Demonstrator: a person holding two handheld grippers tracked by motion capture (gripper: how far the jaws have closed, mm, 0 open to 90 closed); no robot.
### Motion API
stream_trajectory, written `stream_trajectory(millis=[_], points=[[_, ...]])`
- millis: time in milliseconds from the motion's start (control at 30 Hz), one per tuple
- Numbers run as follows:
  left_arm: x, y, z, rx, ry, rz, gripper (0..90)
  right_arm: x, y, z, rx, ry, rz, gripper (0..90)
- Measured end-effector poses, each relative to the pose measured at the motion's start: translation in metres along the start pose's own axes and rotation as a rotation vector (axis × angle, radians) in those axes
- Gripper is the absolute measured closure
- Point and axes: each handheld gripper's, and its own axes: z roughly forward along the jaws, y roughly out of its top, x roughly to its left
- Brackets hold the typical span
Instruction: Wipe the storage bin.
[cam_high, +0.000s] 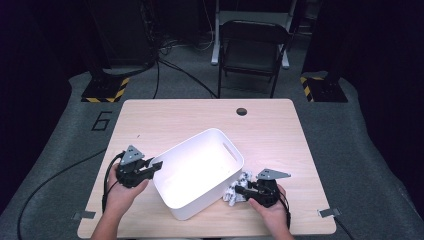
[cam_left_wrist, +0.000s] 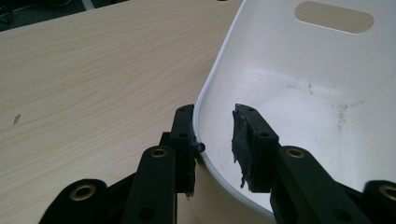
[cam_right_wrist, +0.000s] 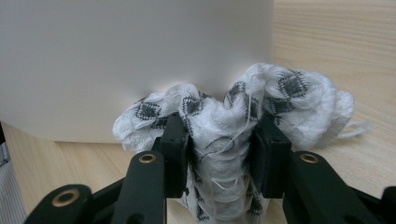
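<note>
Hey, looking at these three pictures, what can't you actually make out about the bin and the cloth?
- Right gripper view: the cloth's lower part is hidden by the jaws and cut off by the bottom edge.
- High view: the white bin hides the table behind its near wall.
- Left gripper view: the bin's far side is cut off.

Black folding chair (cam_high: 254, 52) on grey floor (cam_high: 60, 145)

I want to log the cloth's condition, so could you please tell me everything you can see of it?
The cloth is white, knitted-looking fabric with dark grey checked patches and a few loose threads. It is bunched into a crumpled wad on the wooden table, against the outer wall of the white bin. The right tool pinches its middle between both jaws.
</note>
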Motion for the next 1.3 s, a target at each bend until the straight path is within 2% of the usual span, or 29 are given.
stream_trajectory(millis=[233, 567, 633, 733, 933, 1067, 1133, 1300], points=[[0.0, 0.0, 0.0, -0.005, -0.002, -0.005, 69.3, 0.002, 0.001, -0.001, -0.002, -0.001, 0.013, 62.0], [-0.001, 0.0, 0.0, -0.005, 0.002, 0.001, 69.2, 0.008, 0.003, -0.004, -0.03, -0.002, -0.002, 61.1], [-0.001, 0.0, 0.0, -0.007, 0.007, -0.006, 70.6, 0.01, 0.006, -0.007, -0.051, 0.008, -0.004, 61.2], [-0.002, 0.0, 0.0, -0.001, 0.004, 0.005, 71.0, 0.015, 0.012, -0.015, -0.097, 0.014, -0.017, 61.2], [-0.003, 0.001, 0.001, -0.004, -0.013, 0.013, 72.5, 0.029, 0.033, -0.038, -0.222, 0.026, -0.075, 61.4], [-0.004, 0.001, 0.0, 0.003, -0.02, 0.022, 73.3, 0.027, 0.029, -0.036, -0.217, 0.028, -0.069, 62.7], [-0.004, 0.001, 0.0, 0.008, -0.023, 0.031, 73.3, 0.025, 0.026, -0.032, -0.182, 0.031, -0.049, 62.8], [-0.003, 0.001, -0.001, 0.006, -0.03, 0.031, 73.6, 0.023, 0.017, -0.021, -0.15, 0.03, -0.044, 62.7]])
